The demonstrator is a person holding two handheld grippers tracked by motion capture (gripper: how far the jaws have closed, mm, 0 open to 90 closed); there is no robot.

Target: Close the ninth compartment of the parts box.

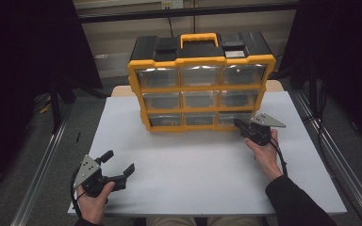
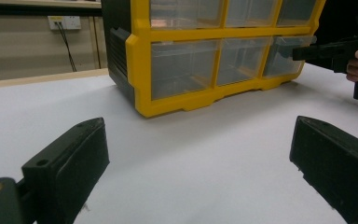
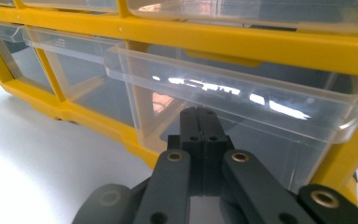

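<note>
A yellow and black drawer cabinet [image 1: 200, 89] with three rows of clear drawers stands at the back middle of the white table [image 1: 193, 165]. My right gripper [image 1: 238, 125] is shut, its tips against the front of the bottom right drawer [image 1: 233, 117]. In the right gripper view the joined jaws [image 3: 199, 114] sit just under that drawer's clear lip [image 3: 242, 88], with nothing seen between them. My left gripper [image 1: 119, 163] rests open near the table's front left corner, far from the cabinet. From the left gripper view the cabinet [image 2: 140, 70] and the right gripper [image 2: 296, 52] lie ahead.
An orange carry handle [image 1: 199, 37] tops the cabinet. Metal rails [image 1: 42, 169] run along both sides of the table, with dark curtains beyond. A wall socket [image 2: 64, 22] is behind the table. Bare white tabletop stretches between the two grippers.
</note>
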